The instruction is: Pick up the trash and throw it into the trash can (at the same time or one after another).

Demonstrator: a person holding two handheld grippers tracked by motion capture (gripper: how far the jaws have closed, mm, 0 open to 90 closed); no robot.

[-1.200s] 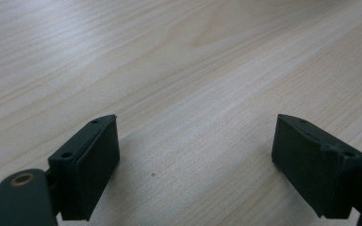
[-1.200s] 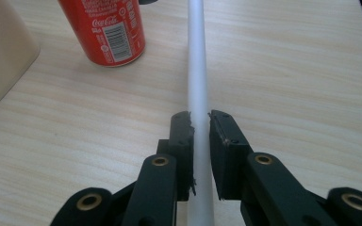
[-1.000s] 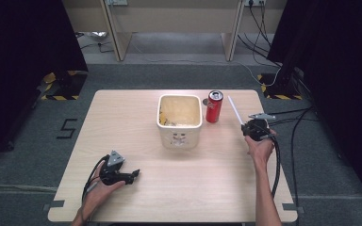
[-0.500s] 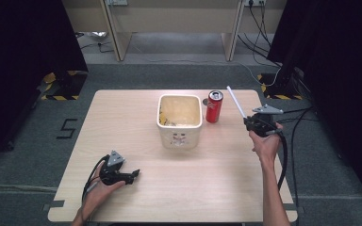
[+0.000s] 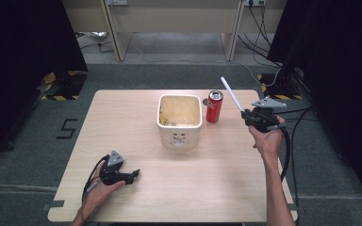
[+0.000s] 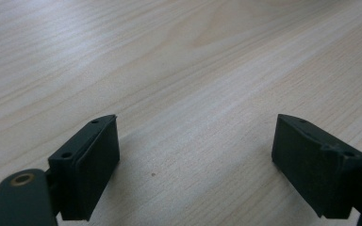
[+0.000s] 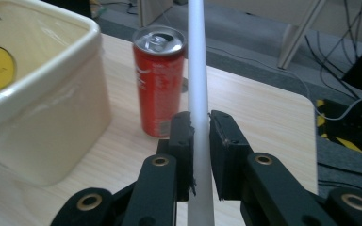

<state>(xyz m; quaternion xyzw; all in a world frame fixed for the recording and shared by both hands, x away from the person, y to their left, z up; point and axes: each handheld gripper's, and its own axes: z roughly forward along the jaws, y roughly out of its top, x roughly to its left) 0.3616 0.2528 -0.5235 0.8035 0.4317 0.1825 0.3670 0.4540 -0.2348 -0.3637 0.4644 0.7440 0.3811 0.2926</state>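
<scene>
Right gripper (image 5: 246, 114) holds white tube (image 5: 231, 93) beside can (image 5: 214, 106).

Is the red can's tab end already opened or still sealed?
Cannot tell for sure. The red can stands upright with its pull tab lying on the lid; the right gripper view is too blurred to show whether the mouth is punched.

You get even overhead light on the tabletop (image 5: 136, 122), brightest at its far middle, while black curtains (image 5: 23, 47) leave both sides dark. Your high view is soft and low in detail. In the left gripper view the jaws cast faint shadows on sheened wood. In the right gripper view the near straw (image 7: 199, 94) blurs; the can (image 7: 159, 80) glints.
</scene>
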